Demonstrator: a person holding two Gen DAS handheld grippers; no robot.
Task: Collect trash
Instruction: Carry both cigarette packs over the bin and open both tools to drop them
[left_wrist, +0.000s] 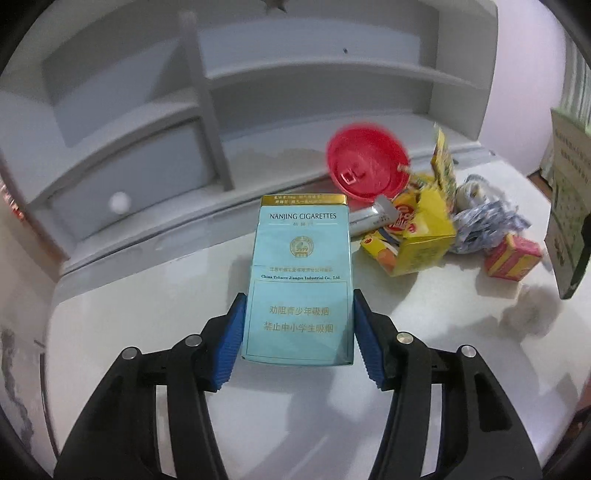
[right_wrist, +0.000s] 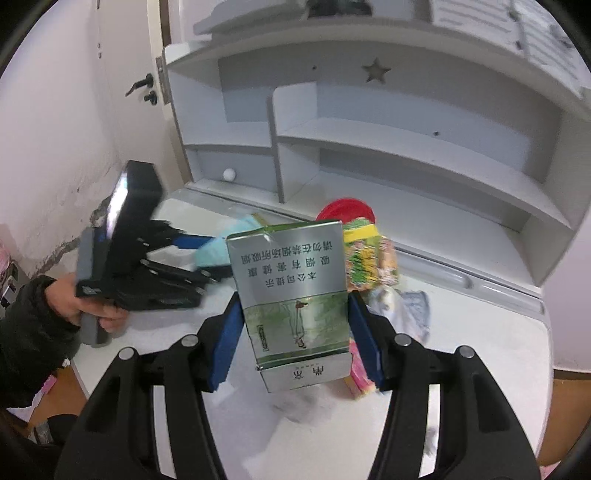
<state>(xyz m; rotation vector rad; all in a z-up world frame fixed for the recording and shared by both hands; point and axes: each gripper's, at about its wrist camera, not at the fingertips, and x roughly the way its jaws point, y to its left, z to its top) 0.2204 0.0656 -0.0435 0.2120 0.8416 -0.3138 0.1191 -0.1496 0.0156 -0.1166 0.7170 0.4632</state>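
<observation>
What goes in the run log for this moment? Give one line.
left tool: shut on blue Nanjing cigarette pack | right tool: shut on green cigarette pack | remaining trash: red lid, yellow carton on desk

Left wrist view is looking forward along its jaws, low and close over the tabletop (left_wrist: 424, 325), facing the shelf unit (left_wrist: 207, 110). Right wrist view is looking from higher and farther right, facing the same shelf unit (right_wrist: 369, 140). Both are sharing the red lid (left_wrist: 367, 164) (right_wrist: 345, 209) and tabletop.
</observation>
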